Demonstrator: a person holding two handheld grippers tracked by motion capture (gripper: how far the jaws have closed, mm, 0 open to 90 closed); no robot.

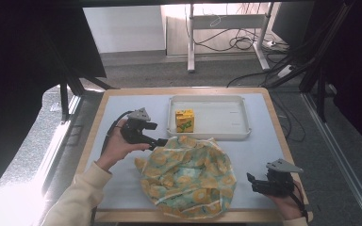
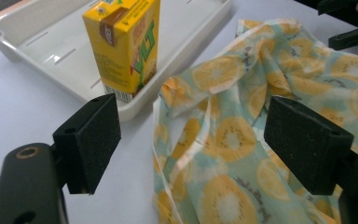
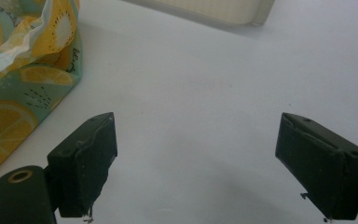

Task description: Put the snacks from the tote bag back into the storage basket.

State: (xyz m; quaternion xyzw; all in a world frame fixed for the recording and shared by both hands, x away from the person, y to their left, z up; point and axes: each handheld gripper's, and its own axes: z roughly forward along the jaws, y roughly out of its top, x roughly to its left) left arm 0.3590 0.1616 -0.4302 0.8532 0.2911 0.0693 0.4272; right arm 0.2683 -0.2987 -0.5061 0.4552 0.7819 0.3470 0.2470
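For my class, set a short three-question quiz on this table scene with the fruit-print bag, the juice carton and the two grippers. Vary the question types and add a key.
1. True or false: the yellow juice carton stands upright in the white tray.
2. Which gripper is nearer the fruit-print bag?
A. left gripper
B. right gripper
3. Fill in: both grippers' jaws are ____.

Key:
1. True.
2. A; in the left gripper view the bag lies between its jaws.
3. Open, and they hold nothing.
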